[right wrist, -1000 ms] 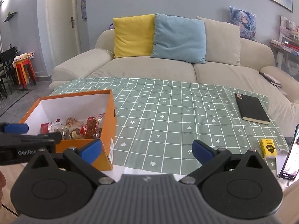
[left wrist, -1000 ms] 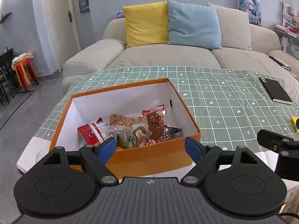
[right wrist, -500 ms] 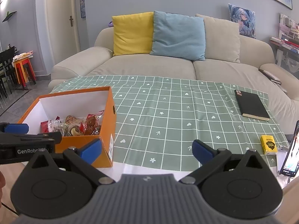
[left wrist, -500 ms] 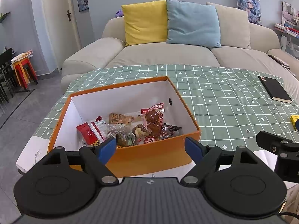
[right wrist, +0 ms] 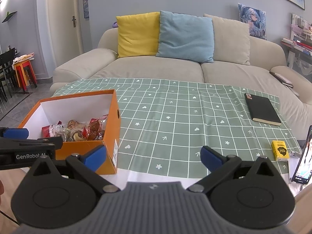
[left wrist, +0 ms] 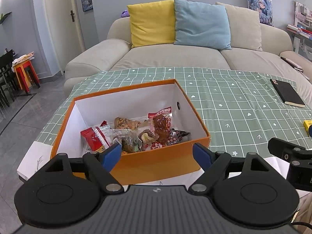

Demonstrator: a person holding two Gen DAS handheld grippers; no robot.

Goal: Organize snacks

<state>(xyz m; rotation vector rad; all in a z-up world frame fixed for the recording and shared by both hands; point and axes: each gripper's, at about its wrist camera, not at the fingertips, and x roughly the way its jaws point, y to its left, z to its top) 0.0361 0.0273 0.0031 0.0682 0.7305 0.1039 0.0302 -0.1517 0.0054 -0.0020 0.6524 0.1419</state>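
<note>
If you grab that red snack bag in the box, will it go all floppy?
Probably. The red snack bag looks like thin crinkly wrapper, so it should bend and feel light. Its glossy film may slip, and it leans on other packets in the orange box.

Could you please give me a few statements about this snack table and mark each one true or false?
1. The orange box holds a pile of wrapped snacks. True.
2. The left tool is shut on a snack packet. False: its fingers are spread wide with nothing between them.
3. The black notebook lies closed on the green checked tablecloth. True.
4. The small yellow box sits inside the orange box. False: it stands on the tablecloth on the far right side, well apart from it.
5. The right tool is open and empty. True.
6. The orange box has its lid on. False: it is open on top.
</note>
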